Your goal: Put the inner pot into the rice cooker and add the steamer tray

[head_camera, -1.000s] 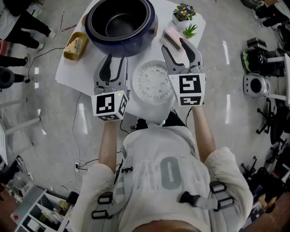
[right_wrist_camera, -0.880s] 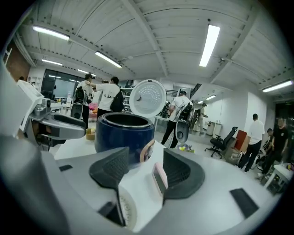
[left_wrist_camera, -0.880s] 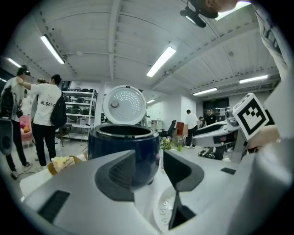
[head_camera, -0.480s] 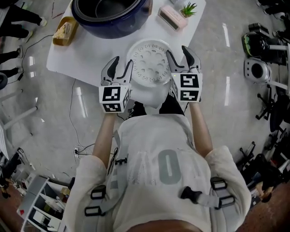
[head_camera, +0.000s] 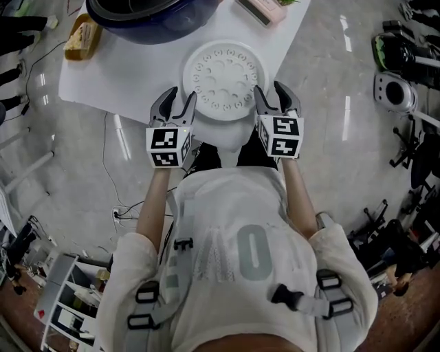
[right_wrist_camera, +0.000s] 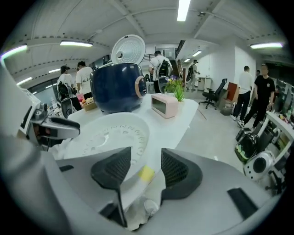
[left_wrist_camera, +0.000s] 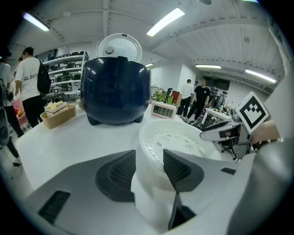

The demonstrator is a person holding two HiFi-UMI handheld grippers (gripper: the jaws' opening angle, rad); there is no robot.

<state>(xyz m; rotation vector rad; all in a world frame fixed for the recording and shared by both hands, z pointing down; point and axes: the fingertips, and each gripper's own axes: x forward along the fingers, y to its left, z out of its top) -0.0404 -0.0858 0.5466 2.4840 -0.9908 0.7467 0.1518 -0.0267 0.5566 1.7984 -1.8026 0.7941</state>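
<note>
The steamer tray (head_camera: 221,75) is seen lying flat on the table (head_camera: 117,82), upper middle of the head view, just below the rice cooker (head_camera: 137,10). Its rim is straddled from opposite sides. The left gripper (head_camera: 180,102) is held spread about the wall, and the right gripper (head_camera: 271,96) is closing on the rim, which is not yet pinched. A two-sided hold is presumably chosen so the tray can be lifted level.

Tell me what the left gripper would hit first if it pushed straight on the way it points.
The white steamer tray: its near wall already stands between the left gripper's open jaws, so contact looks almost immediate.
</note>
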